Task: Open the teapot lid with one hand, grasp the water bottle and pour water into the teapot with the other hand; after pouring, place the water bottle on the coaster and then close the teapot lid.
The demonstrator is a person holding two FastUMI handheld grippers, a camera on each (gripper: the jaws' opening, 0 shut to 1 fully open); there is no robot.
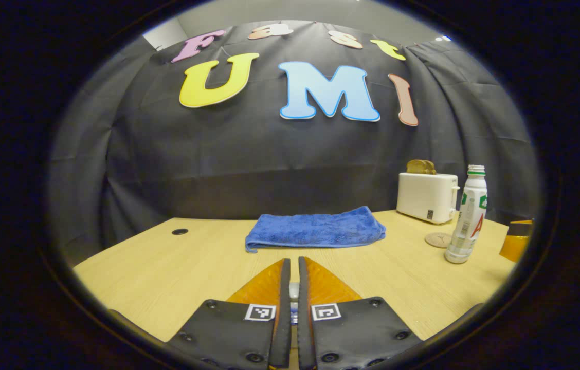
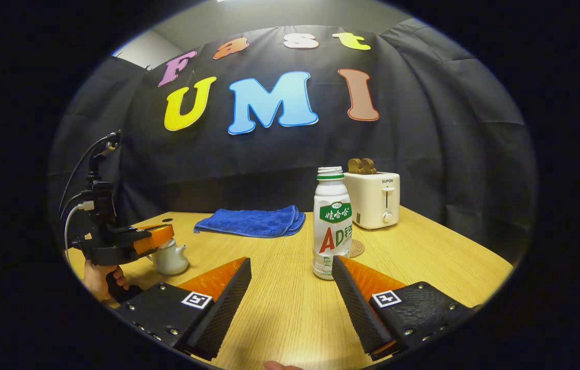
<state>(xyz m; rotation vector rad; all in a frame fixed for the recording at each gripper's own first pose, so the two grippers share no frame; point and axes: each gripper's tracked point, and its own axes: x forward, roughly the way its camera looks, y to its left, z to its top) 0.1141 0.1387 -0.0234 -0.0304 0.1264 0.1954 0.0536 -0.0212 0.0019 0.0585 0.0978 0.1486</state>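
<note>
On the counter [image 2: 290, 308], the right tongs [image 2: 290, 288] are hanging spread before the centre-frame water bottle [image 2: 332, 226], needing a square mid-body approach, while the left tongs [image 1: 293, 288], nearly pressed together, are pinching something small I cannot identify.

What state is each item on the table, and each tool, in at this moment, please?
Water bottle: upright, capped, ungrasped.
Teapot: upright beneath the left tool.
Left tool: nearly shut on something small.
Right tool: open, short of the bottle.
Coaster: bare.
Towel: folded flat.
Toaster: toast raised.
</note>
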